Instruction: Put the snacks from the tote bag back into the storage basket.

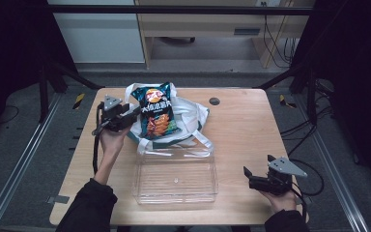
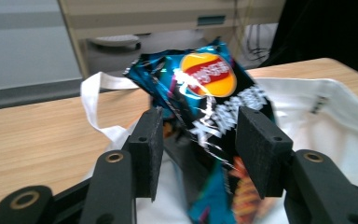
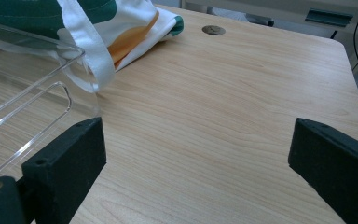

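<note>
Between my left gripper's [image 2: 198, 154] parted jaws sits the chip bag [image 2: 209, 100], its long axis running away from me; right gripper [image 1: 261, 182] idles open, well apart.

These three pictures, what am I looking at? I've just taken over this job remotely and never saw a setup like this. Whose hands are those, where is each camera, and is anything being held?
No robot arm here: a person holds a hand-held two-jaw gripper in each hand. The high view looks down on a wooden table. The other two pictures come from cameras riding on the grippers, looking along their black jaws.

On the table lie a white cloth bag, a blue chip bag resting on it, and an empty clear plastic bin nearer the person.

The left gripper has its jaws apart on either side of the chip bag; whether they touch it is hard to tell, so it is not firmly held. The right gripper is wide open above bare table, holding nothing.
</note>
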A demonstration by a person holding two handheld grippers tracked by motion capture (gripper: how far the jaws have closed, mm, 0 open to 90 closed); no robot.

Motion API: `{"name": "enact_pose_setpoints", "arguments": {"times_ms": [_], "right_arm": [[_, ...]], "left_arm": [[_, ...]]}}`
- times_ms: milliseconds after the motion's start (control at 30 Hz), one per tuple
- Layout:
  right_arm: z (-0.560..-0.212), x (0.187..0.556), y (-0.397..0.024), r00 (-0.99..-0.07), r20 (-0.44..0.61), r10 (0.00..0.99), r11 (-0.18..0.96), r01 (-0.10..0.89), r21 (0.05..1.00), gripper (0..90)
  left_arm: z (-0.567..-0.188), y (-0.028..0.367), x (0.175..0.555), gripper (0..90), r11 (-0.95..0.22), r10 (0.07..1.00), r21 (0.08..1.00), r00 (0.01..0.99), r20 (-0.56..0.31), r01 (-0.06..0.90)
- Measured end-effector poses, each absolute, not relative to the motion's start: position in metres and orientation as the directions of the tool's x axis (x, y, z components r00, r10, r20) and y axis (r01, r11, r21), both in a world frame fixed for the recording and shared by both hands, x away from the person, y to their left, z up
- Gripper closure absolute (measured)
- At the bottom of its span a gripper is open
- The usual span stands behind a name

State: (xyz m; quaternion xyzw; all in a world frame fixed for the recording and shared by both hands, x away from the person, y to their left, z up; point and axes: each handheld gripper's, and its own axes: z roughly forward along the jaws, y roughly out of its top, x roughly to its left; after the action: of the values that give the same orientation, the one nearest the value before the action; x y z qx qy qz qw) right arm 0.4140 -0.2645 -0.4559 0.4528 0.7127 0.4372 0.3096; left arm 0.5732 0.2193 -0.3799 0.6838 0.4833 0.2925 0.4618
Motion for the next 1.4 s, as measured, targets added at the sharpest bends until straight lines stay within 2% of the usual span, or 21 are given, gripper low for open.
{"name": "enact_pose_setpoints", "arguments": {"times_ms": [267,500,633,667,700,767,800,833,900,1067,1233,1400], "right_arm": [[-0.456,0.414,-0.265,-0.400,-0.045,0.915,0.208,0.374,0.904,4.3],[-0.456,0.415,-0.264,-0.404,-0.047,0.914,0.212,0.374,0.903,4.3],[-0.457,0.415,-0.264,-0.403,-0.049,0.914,0.214,0.377,0.901,4.3],[-0.457,0.415,-0.264,-0.403,-0.049,0.914,0.214,0.377,0.901,4.3],[-0.457,0.415,-0.264,-0.404,-0.048,0.914,0.213,0.375,0.902,4.4],[-0.457,0.415,-0.264,-0.404,-0.048,0.913,0.213,0.375,0.902,4.3],[-0.457,0.415,-0.264,-0.404,-0.048,0.913,0.213,0.375,0.902,4.3],[-0.457,0.415,-0.264,-0.405,-0.049,0.913,0.216,0.376,0.901,4.3],[-0.457,0.415,-0.264,-0.405,-0.048,0.913,0.215,0.377,0.901,4.3],[-0.457,0.415,-0.264,-0.405,-0.048,0.913,0.214,0.376,0.901,4.3],[-0.457,0.414,-0.263,-0.405,-0.049,0.913,0.216,0.377,0.901,4.4],[-0.457,0.414,-0.263,-0.405,-0.050,0.913,0.217,0.379,0.899,4.4]], "left_arm": [[-0.393,0.215,0.601,50.0,-0.106,0.935,0.890,0.349,-0.063,0.444],[-0.408,0.212,0.614,54.2,-0.095,0.930,0.870,0.355,-0.096,0.485],[-0.409,0.210,0.617,67.6,-0.084,0.919,0.867,0.374,-0.123,0.491],[-0.410,0.210,0.618,67.6,-0.081,0.917,0.866,0.377,-0.129,0.493],[-0.411,0.210,0.619,73.7,-0.079,0.915,0.864,0.380,-0.135,0.497],[-0.412,0.210,0.620,79.8,-0.063,0.910,0.858,0.382,-0.160,0.510],[-0.412,0.210,0.620,79.8,-0.066,0.910,0.856,0.384,-0.159,0.512],[-0.412,0.210,0.620,85.3,-0.068,0.909,0.856,0.385,-0.158,0.512],[-0.411,0.210,0.619,89.3,-0.059,0.906,0.854,0.387,-0.172,0.517],[-0.405,0.206,0.610,90.0,-0.083,0.889,0.862,0.428,-0.163,0.501],[-0.399,0.198,0.587,90.0,-0.101,0.858,0.896,0.494,-0.143,0.433],[-0.394,0.190,0.559,90.0,-0.163,0.827,0.915,0.558,-0.077,0.368]]}}
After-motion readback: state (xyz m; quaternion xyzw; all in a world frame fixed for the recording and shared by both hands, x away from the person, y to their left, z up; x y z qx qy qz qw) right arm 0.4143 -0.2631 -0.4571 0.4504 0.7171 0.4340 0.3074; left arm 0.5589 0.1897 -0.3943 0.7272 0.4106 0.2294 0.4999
